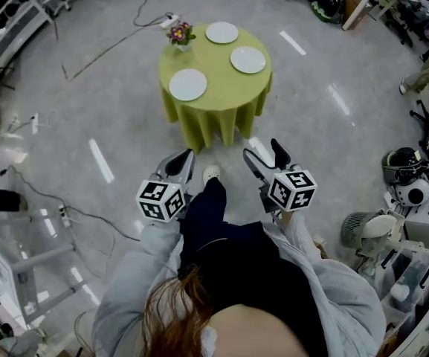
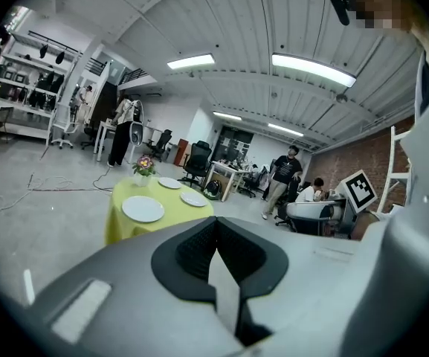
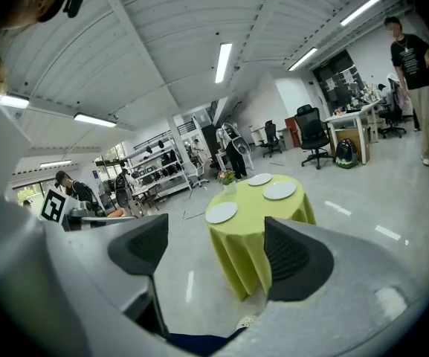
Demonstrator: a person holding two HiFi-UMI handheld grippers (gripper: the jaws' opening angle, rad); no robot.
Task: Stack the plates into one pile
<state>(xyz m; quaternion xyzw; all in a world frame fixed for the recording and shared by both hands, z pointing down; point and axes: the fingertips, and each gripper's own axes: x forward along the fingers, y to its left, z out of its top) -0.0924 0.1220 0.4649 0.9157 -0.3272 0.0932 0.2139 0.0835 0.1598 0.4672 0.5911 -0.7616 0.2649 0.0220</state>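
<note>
Stance before the table, head view with both gripper views. My left gripper (image 1: 180, 163) has its jaws brought fully together: in the left gripper view the two dark pads (image 2: 199, 248) meet along one seam, and nothing sits between them. My right gripper (image 1: 265, 155) stands with its jaws apart; in the right gripper view its pads (image 3: 297, 257) are well separated and grip nothing, only floor and table showing through the gap. Both grippers are held out in front of my body, side by side, each pointing toward the table and slightly downward, well apart from it. A light shoe (image 1: 210, 174) shows on the floor between the two grippers.

Ahead stands a round table (image 1: 221, 117) draped in a yellow-green cloth. Three white plates lie on it singly, none stacked and none touching another: the near plate (image 1: 188, 85) at the table's left front, the right plate (image 1: 247, 59) toward its right edge, and the far plate (image 1: 221, 33) at the back. A small flower vase (image 1: 181, 34) stands at the table's far left edge, just beside the far plate. A cable (image 1: 102, 50) trails over the grey floor to the left beyond the table.
</note>
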